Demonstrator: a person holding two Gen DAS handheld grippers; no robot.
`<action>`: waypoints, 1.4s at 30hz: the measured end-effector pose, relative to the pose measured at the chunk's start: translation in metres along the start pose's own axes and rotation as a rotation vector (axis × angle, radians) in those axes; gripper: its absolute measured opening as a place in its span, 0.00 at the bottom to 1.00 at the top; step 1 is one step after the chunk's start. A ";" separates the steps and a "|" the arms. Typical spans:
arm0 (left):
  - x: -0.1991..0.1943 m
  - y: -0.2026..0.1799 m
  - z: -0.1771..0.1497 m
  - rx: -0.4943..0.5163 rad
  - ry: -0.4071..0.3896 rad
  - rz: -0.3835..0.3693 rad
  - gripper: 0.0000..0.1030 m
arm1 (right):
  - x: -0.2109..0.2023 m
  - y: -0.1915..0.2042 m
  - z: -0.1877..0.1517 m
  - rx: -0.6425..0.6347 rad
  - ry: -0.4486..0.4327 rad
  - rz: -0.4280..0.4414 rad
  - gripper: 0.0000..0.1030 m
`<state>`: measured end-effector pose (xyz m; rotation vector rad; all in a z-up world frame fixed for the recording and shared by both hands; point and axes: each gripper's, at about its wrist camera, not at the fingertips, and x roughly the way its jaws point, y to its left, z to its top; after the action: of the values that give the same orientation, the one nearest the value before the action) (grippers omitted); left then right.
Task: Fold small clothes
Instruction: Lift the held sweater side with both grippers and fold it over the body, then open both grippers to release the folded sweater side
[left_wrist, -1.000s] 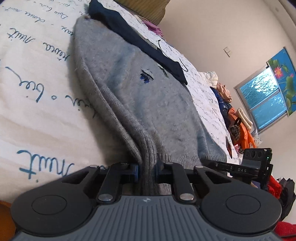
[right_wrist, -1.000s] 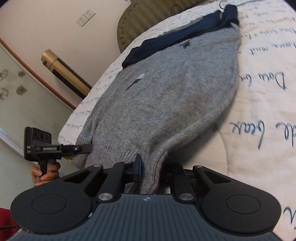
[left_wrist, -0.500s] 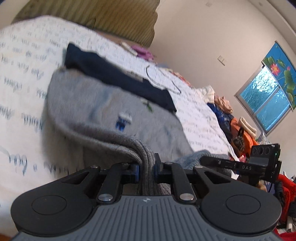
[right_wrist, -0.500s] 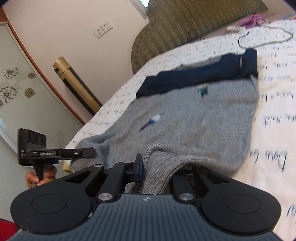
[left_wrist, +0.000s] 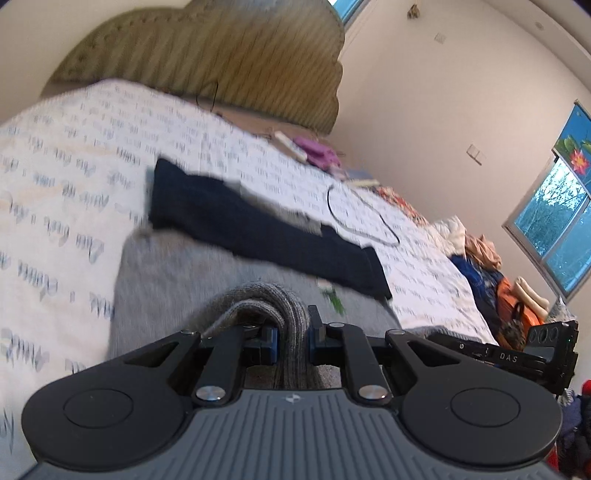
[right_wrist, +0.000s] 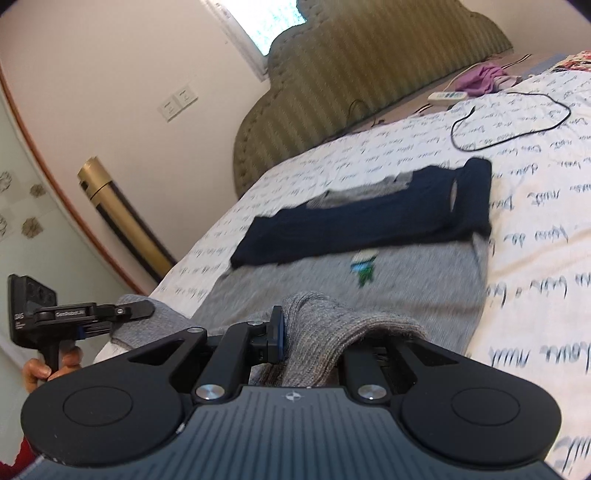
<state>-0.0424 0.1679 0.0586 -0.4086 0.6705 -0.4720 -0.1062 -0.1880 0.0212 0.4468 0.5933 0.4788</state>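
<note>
A grey knit sweater (left_wrist: 166, 280) with navy folded sleeves (left_wrist: 258, 229) lies on the bed; it also shows in the right wrist view (right_wrist: 406, 280). My left gripper (left_wrist: 291, 336) is shut on the ribbed hem at one bottom corner. My right gripper (right_wrist: 314, 339) is shut on the hem at the other corner; the cloth hides its right finger. Both hold the hem lifted and curled over the sweater's body. The right gripper shows in the left wrist view (left_wrist: 517, 354), the left gripper in the right wrist view (right_wrist: 85, 314).
The bed has a white quilt (right_wrist: 535, 221) printed with script and an olive headboard (right_wrist: 369, 81). A black cable (right_wrist: 517, 122), a power strip (right_wrist: 447, 96) and purple cloth (right_wrist: 480, 77) lie near the headboard. A pile of clothes (left_wrist: 491, 273) sits at the bed's right side.
Both grippers have lifted the hem and carried it forward toward the navy sleeves. The hem now curls over the sweater's body, and the headboard has come into view.
</note>
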 end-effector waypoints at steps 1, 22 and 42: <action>0.004 0.000 0.006 0.002 -0.001 0.000 0.14 | 0.004 -0.004 0.005 0.007 -0.006 -0.001 0.15; 0.128 0.015 0.107 0.067 0.079 0.156 0.14 | 0.085 -0.070 0.085 0.133 -0.060 -0.076 0.15; 0.233 0.073 0.131 -0.074 0.223 0.163 0.16 | 0.170 -0.136 0.106 0.240 0.072 -0.159 0.25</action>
<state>0.2258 0.1297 0.0014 -0.3707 0.9315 -0.3411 0.1234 -0.2318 -0.0432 0.6066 0.7532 0.2730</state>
